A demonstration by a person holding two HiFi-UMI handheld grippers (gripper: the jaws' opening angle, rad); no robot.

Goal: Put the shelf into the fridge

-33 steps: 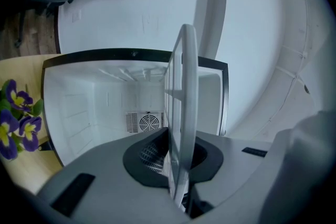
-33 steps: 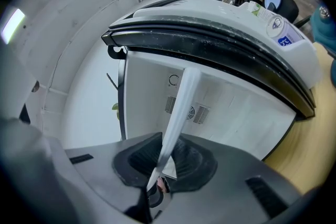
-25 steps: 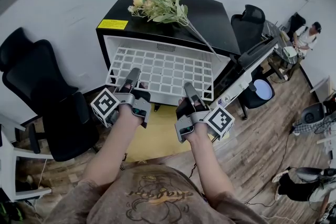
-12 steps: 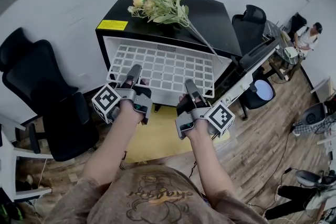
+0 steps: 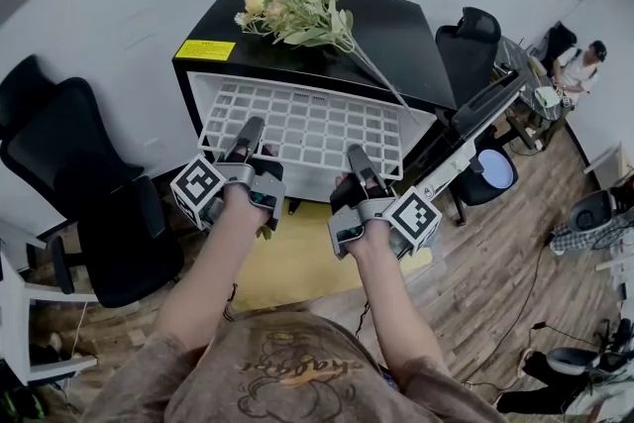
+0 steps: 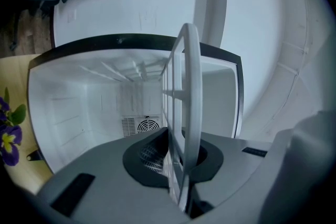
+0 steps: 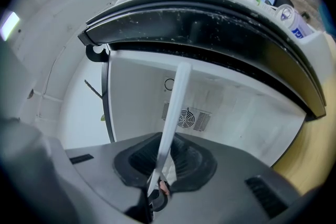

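Observation:
The white wire shelf [image 5: 307,129] lies about level in front of the open black fridge [image 5: 396,40], its far edge at the fridge's mouth. My left gripper [image 5: 247,142] is shut on the shelf's near edge at the left. My right gripper [image 5: 358,163] is shut on the same edge at the right. In the left gripper view the shelf's rim [image 6: 189,86] runs edge-on between the dark pads [image 6: 144,157], with the white fridge interior [image 6: 79,107] behind. In the right gripper view a shelf bar [image 7: 176,102] is pinched at the gripper [image 7: 163,168], facing the back wall vent [image 7: 186,119].
Artificial flowers [image 5: 297,0] lie on the fridge top. The fridge door [image 5: 475,119] hangs open to the right with bottles in it. A black chair [image 5: 89,203] stands at the left, other chairs [image 5: 471,40] and a seated person [image 5: 580,64] at the right. A yellow mat [image 5: 297,263] lies below.
Both grippers and the shelf stay almost where they were. Only the head view has shifted slightly.

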